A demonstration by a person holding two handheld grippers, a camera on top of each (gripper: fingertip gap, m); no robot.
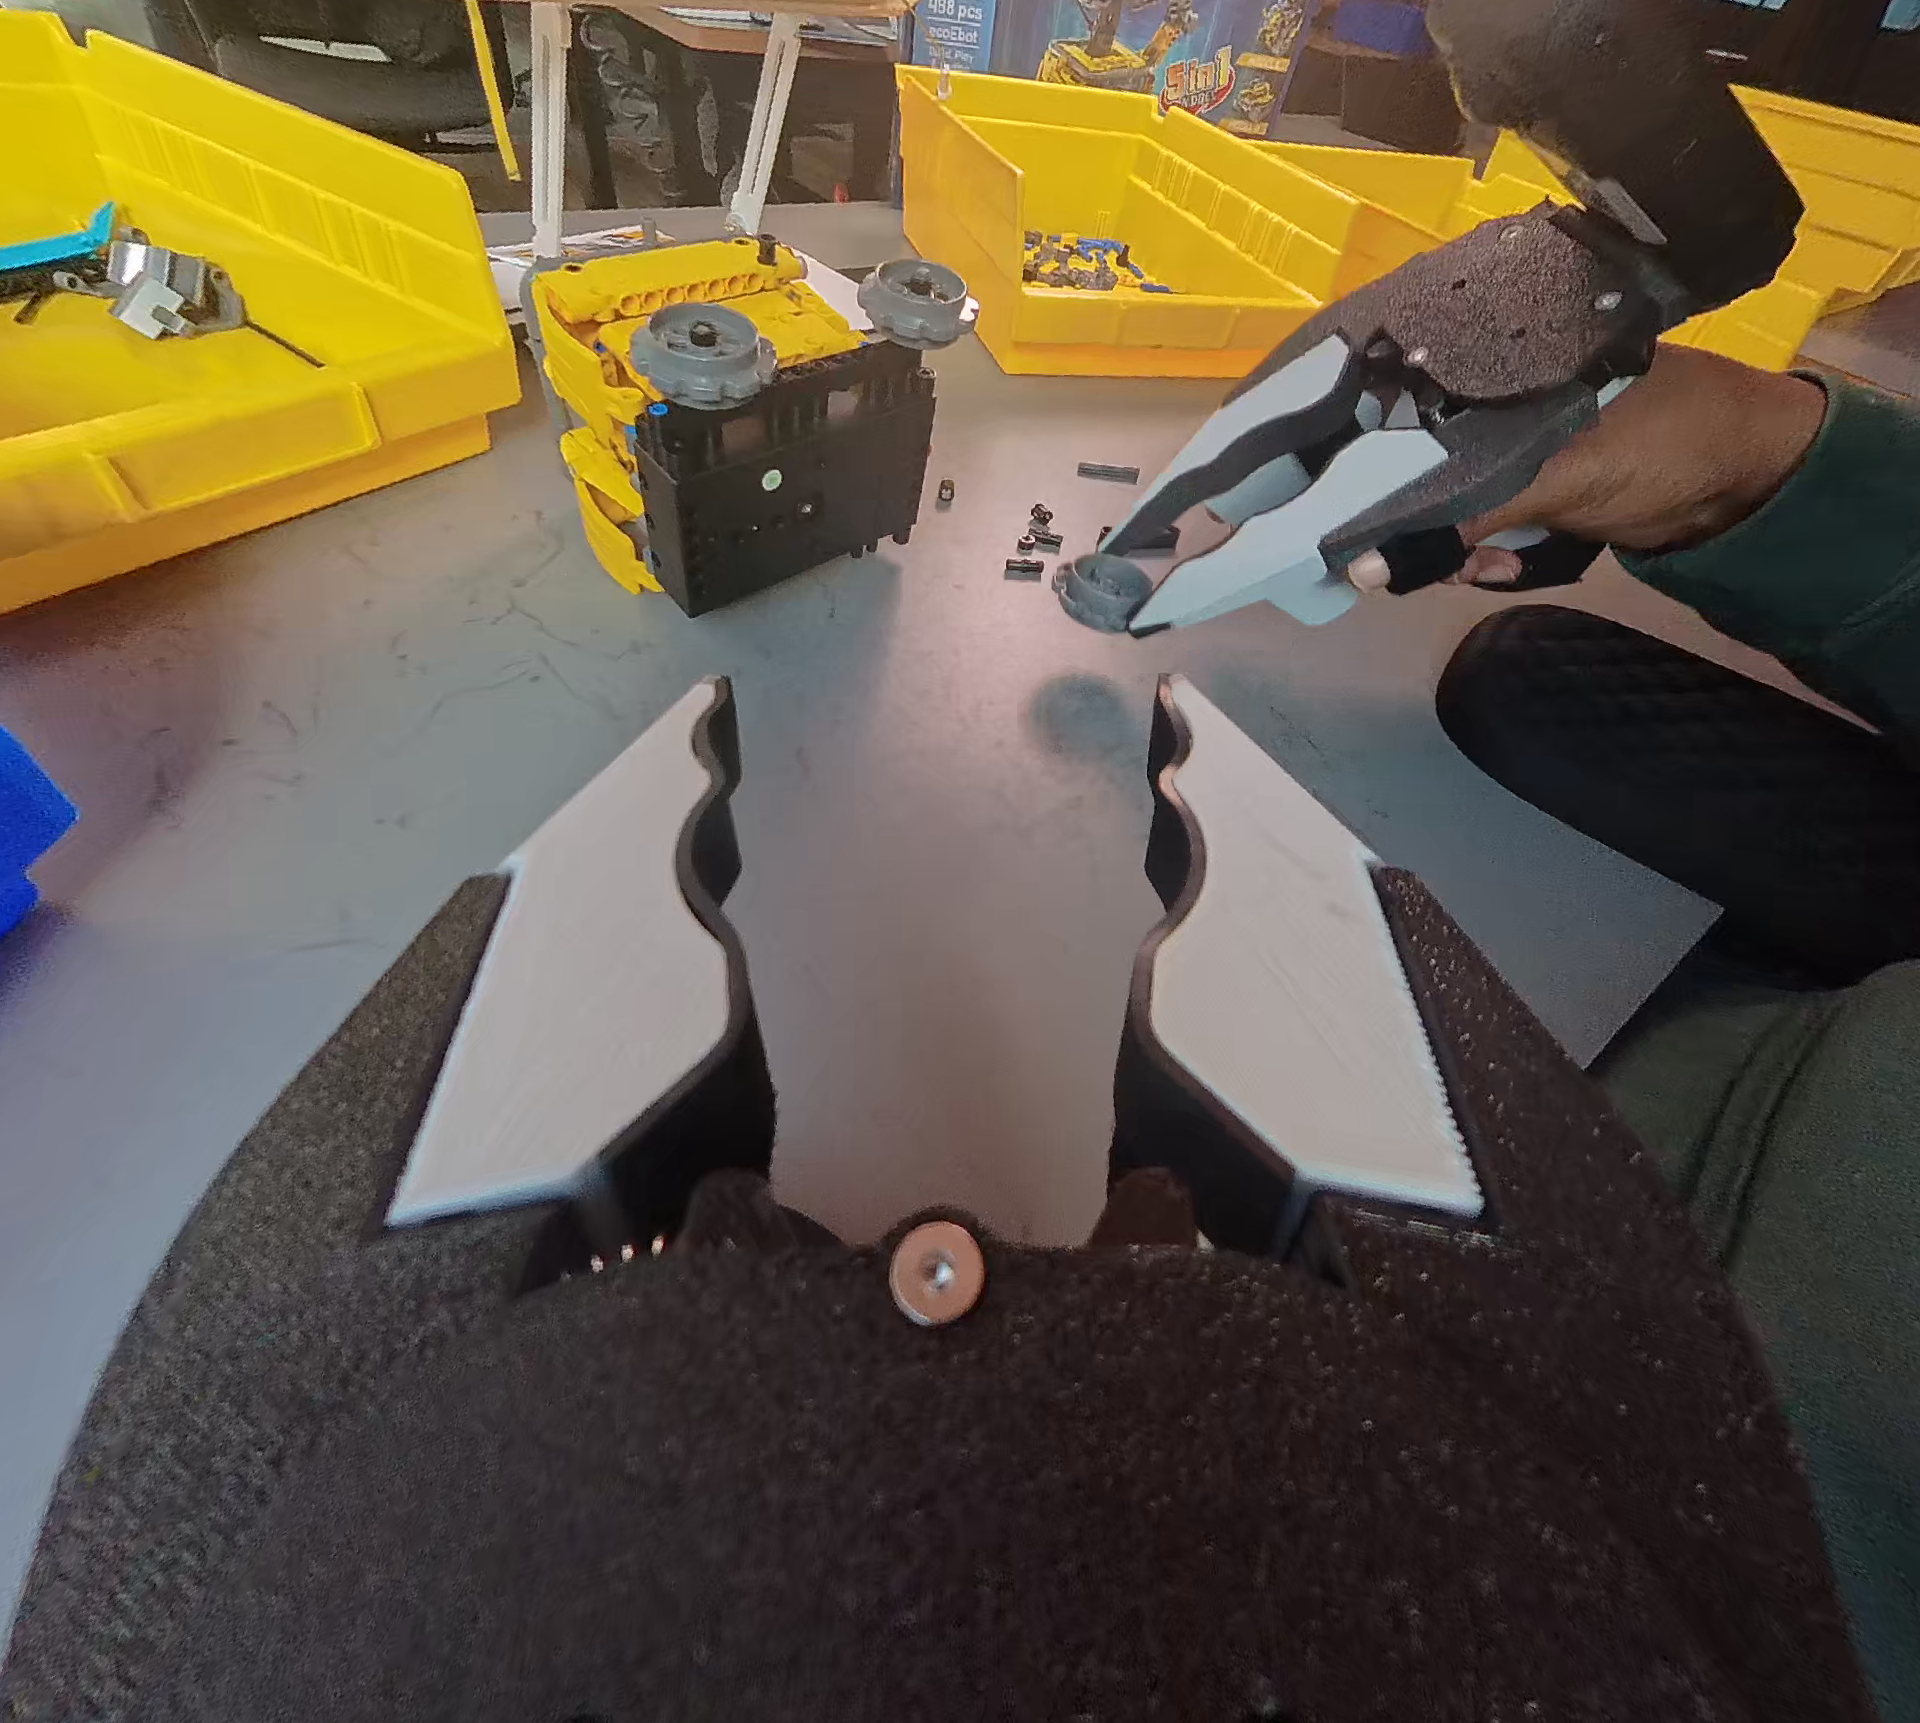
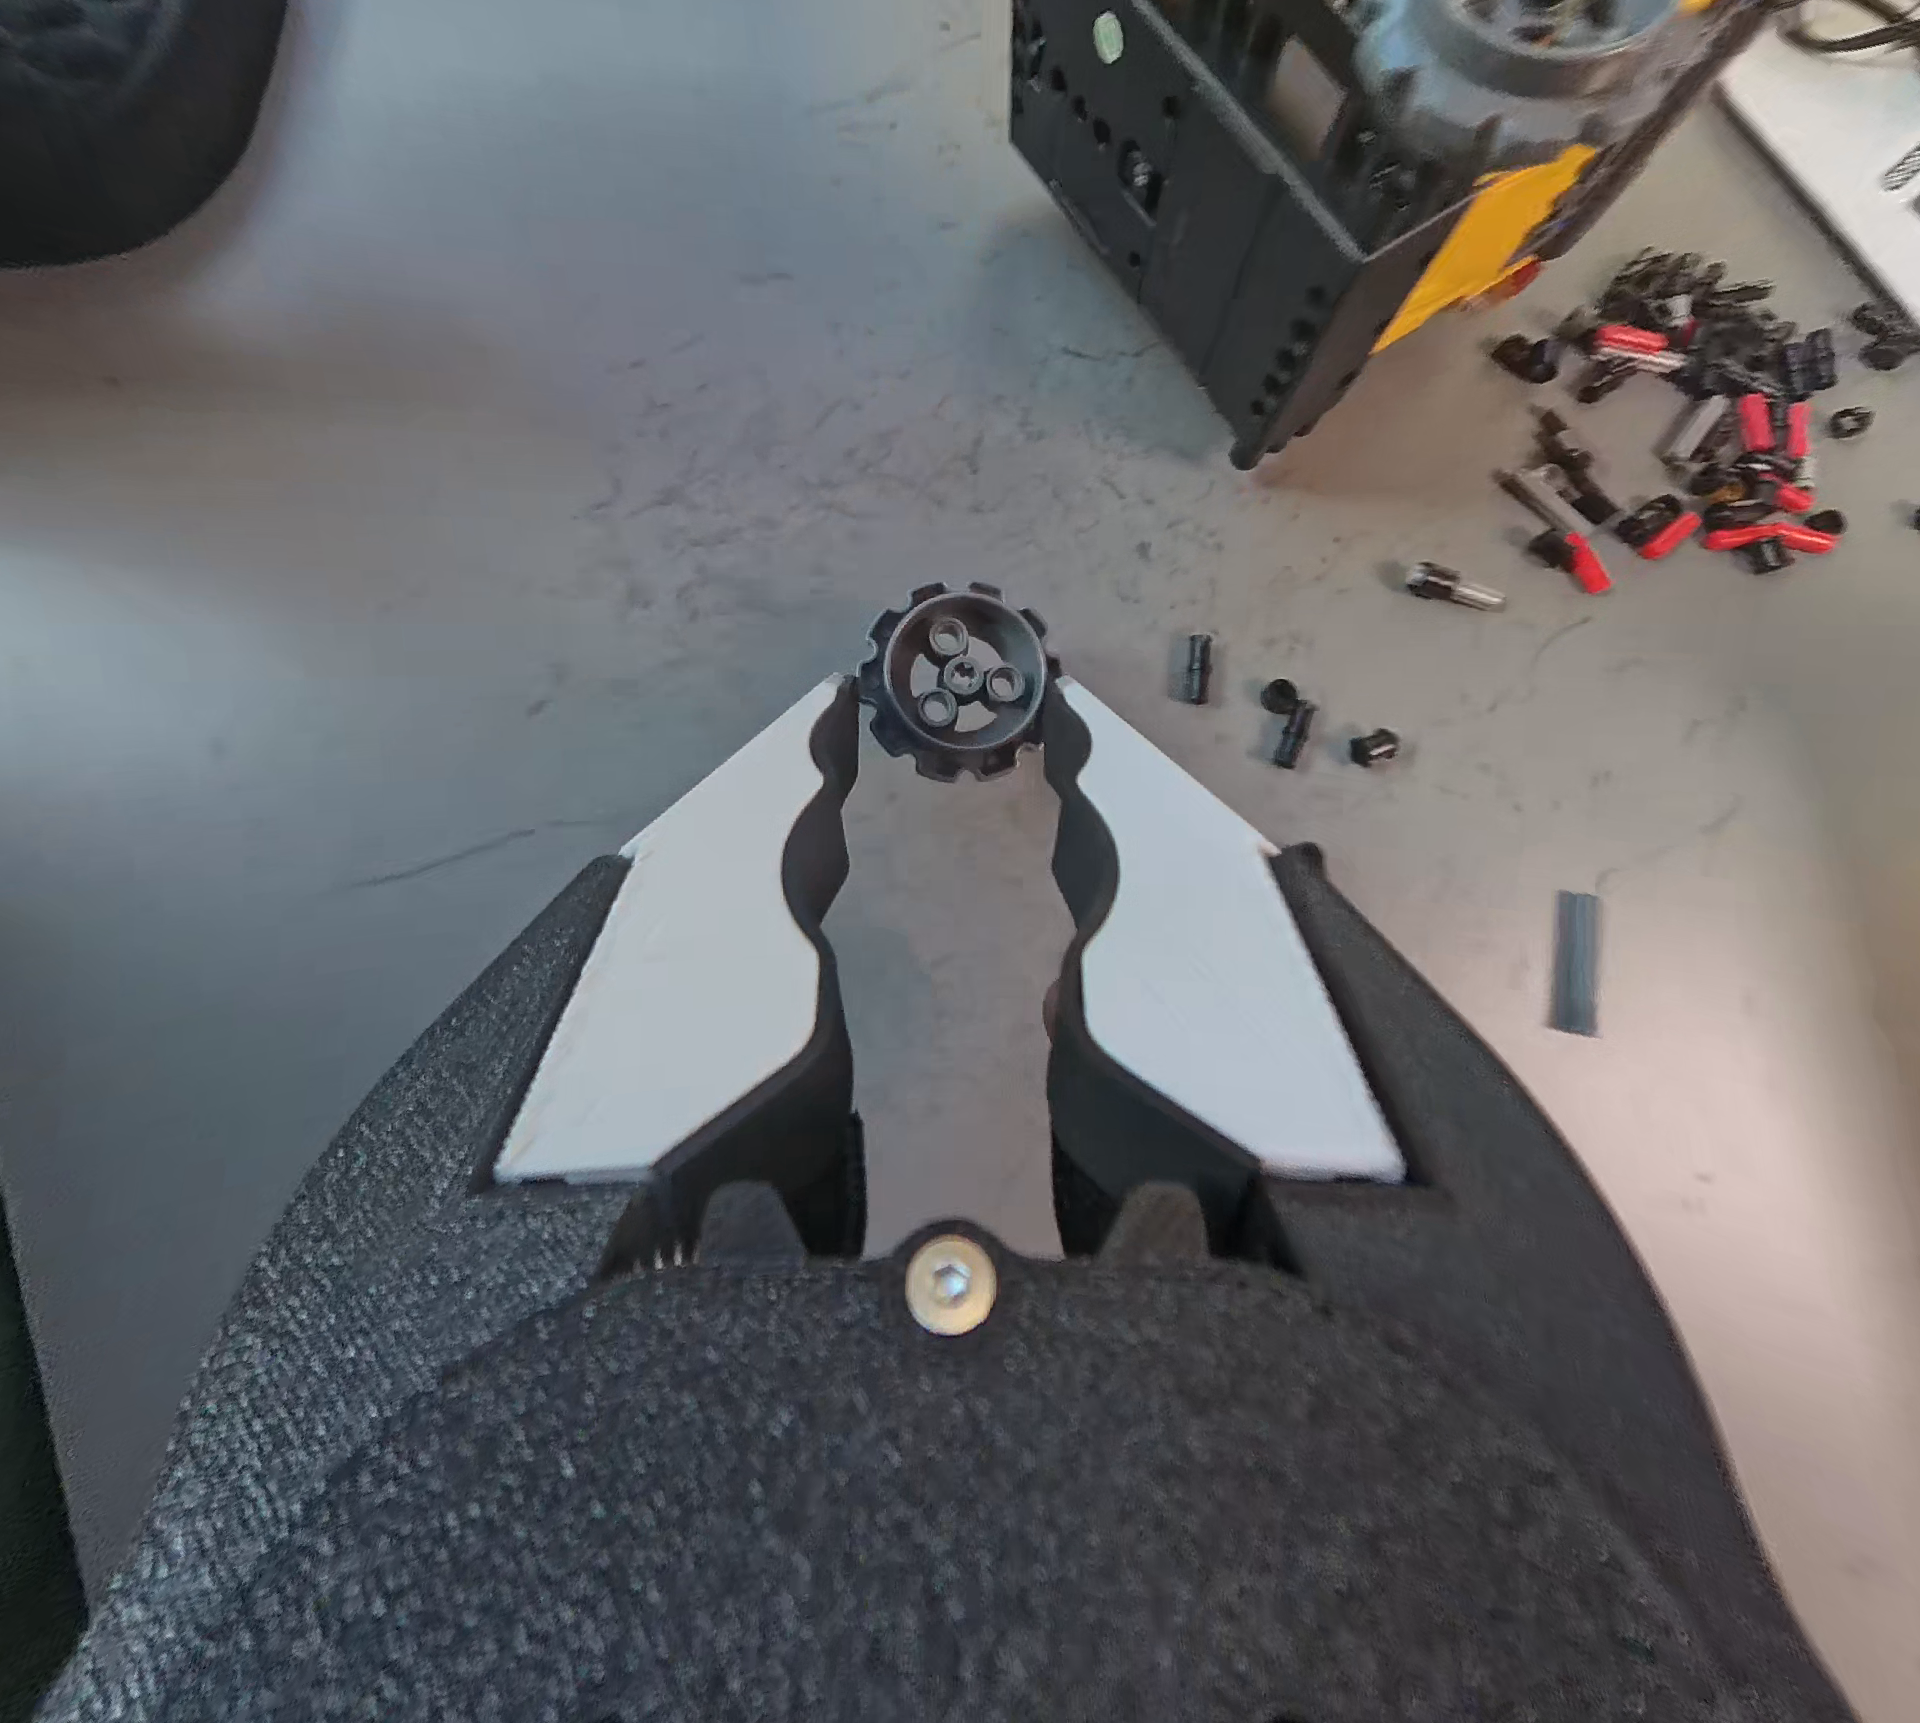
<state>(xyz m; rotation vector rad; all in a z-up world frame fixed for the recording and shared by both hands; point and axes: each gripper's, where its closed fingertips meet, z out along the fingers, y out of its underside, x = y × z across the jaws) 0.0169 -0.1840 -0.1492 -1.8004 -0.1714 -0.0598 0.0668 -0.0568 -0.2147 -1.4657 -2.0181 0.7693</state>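
Right tongs (image 2: 954, 694) pinching grey toothed wheel (image 2: 961, 699), three-holed hub; left tongs (image 1: 943, 697) spread, empty.

Two matching handheld grippers, black and white; person in a dark green sleeve.
Left gripper (image 1: 940, 697) and right gripper (image 2: 954, 699): coarse black textured body, white flat finger plates, black wavy inner pads (image 2: 1075, 800), one silver screw (image 1: 936, 1273) at the base centre. Black straps (image 1: 1429, 556) cross the hand's fingers; black quilted trousers (image 1: 1683, 780).
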